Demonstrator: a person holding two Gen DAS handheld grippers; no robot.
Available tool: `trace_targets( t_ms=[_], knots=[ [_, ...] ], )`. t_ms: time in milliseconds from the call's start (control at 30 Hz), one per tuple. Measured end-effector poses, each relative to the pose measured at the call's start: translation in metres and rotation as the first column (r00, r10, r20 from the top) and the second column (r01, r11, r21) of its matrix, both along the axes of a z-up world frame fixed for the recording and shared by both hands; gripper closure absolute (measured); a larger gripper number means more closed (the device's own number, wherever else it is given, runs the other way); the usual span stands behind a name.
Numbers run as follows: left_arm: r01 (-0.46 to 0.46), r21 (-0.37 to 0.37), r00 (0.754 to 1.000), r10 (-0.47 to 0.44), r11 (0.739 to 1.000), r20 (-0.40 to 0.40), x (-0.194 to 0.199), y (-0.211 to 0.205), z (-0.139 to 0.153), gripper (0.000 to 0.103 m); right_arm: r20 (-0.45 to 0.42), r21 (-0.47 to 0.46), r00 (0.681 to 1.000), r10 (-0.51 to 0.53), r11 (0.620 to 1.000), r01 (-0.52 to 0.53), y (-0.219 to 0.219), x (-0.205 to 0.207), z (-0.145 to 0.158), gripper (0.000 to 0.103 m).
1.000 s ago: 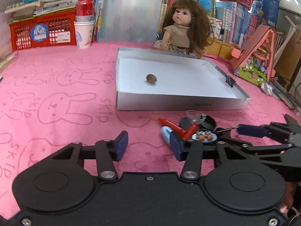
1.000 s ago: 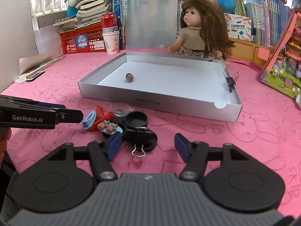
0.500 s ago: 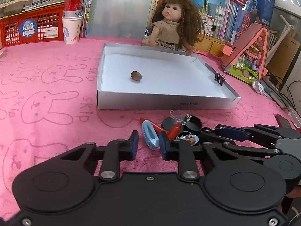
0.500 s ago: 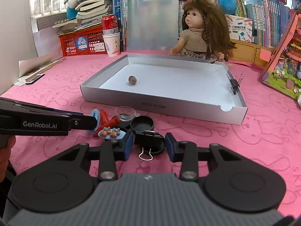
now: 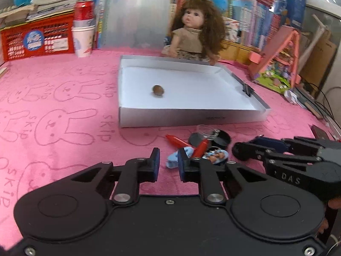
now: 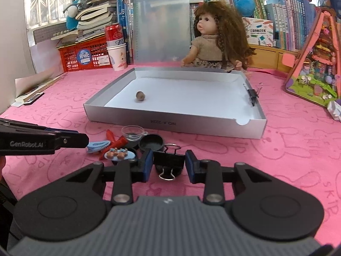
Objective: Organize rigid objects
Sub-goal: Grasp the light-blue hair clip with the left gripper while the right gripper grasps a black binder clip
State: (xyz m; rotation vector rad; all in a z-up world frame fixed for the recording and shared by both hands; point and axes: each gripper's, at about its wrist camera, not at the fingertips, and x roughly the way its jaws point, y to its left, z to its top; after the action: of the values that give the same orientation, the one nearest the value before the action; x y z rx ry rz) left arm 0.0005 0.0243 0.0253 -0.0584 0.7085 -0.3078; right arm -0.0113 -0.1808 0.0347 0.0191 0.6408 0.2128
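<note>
Where the pink bench [image 6: 287, 149] meets the near wall of the white box [image 6: 174, 123], a small heap of things lies: a blue clip [image 6: 98, 146], red crayons [image 6: 116, 141], a clear cup [image 6: 133, 133], black lids [image 6: 151, 144] and a little plate [image 6: 120, 154]. From the right wrist view, the right tool [image 6: 169, 165] has its jaws closing on a black binder clip [image 6: 169, 160], which sits between the pads, seemingly touching both; the left wrist view hides that clip behind the right tool [image 5: 251, 149]. There the left tool [image 5: 168, 163] has its jaws nearly together, the blue clip [image 5: 174, 160] lying just past the tips; whether it is pinched I cannot tell. Only the right view shows the left tool [image 6: 83, 141] from the side, its tip at the blue clip. Inside the box lies a brown nut [image 6: 140, 96], with another binder clip [image 6: 252, 96] on the right wall. A doll [image 6: 215, 40] sits behind.
</note>
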Motion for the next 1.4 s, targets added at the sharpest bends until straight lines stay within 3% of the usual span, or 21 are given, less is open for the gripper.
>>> trace_targets(
  t_ms=[167, 333, 400, 500, 867, 933, 1033, 1400],
  knots=[
    [0.022, 0.055, 1.000, -0.023, 0.998, 0.021, 0.001, -0.012, -0.005, 0.083, -0.001, -0.011, 1.000, -0.016, 1.000, 0.016, -0.005, -0.003, -0.001, 0.065],
    [0.035, 0.017, 0.999, -0.035, 0.999, 0.001, 0.010, -0.015, -0.013, 0.071, -0.002, -0.019, 1.000, -0.022, 1.000, 0.022, -0.004, -0.004, -0.002, 0.065],
    [0.032, 0.021, 0.999, -0.032, 0.999, -0.005, 0.014, -0.015, -0.015, 0.073, -0.003, -0.019, 1.000, -0.020, 1.000, 0.020, -0.004, -0.004, -0.002, 0.065],
    [0.017, 0.042, 1.000, -0.017, 0.999, -0.009, 0.015, -0.014, -0.016, 0.087, -0.006, -0.016, 1.000, -0.022, 1.000, 0.022, -0.005, -0.003, -0.002, 0.065],
    [0.013, 0.076, 1.000, -0.014, 0.997, 0.008, -0.003, -0.007, -0.011, 0.086, -0.009, -0.012, 1.000, -0.030, 0.999, 0.030, -0.008, -0.006, -0.005, 0.060],
    [0.006, 0.082, 1.000, -0.006, 0.997, 0.002, -0.002, -0.007, -0.013, 0.085, -0.003, -0.022, 0.999, -0.036, 0.999, 0.035, -0.007, -0.007, -0.006, 0.047],
    [0.001, 0.082, 1.000, -0.002, 0.997, 0.005, -0.003, -0.007, -0.016, 0.085, 0.001, -0.027, 0.999, -0.048, 0.998, 0.048, -0.006, -0.007, -0.007, 0.043],
    [-0.002, 0.106, 0.999, -0.002, 0.994, 0.034, -0.007, -0.012, -0.019, 0.084, 0.037, -0.029, 0.997, -0.065, 0.997, 0.066, 0.000, -0.010, -0.019, 0.040]
  ],
)
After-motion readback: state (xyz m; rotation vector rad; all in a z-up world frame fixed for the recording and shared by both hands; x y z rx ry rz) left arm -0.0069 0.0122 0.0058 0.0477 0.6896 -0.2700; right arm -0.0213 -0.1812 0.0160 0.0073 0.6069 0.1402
